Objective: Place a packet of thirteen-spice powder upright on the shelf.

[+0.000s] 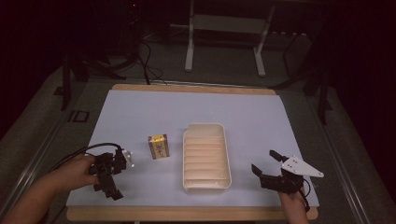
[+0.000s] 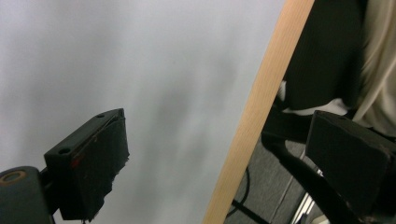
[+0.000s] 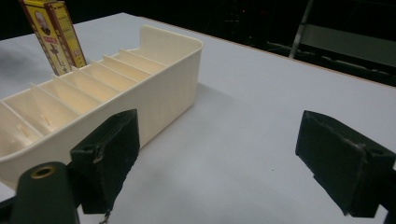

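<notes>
Left gripper point(image 1: 113, 173) low at the near-left of the bench point(image 1: 140, 112), pointed back toward the near wooden edge point(image 2: 254, 116). Fingers point(image 2: 88, 163) released, spread wide, nothing between them; one hangs over the white cover, the other past the edge.

Small yellow box point(image 1: 158, 146) stands upright on the cover, just left of the cream divided tray point(image 1: 226, 154) and apart from it. In the right gripper view the box point(image 3: 53, 32) shows behind the tray's far wall point(image 3: 173, 88).

Right gripper point(image 1: 266, 165) near the bench's near-right, just right of the tray. Fingers point(image 3: 109, 154) released, wide apart, gripping nothing and touching nothing.

Judgement: step in hand looks like picking up the box, probably for a tray slot. Left gripper is nearer. To do it well: turn it to face the box, bring the fingers in level on two flat sides, close at mid-height so the tall box does not tip, and keep clear of the tray rim.
</notes>
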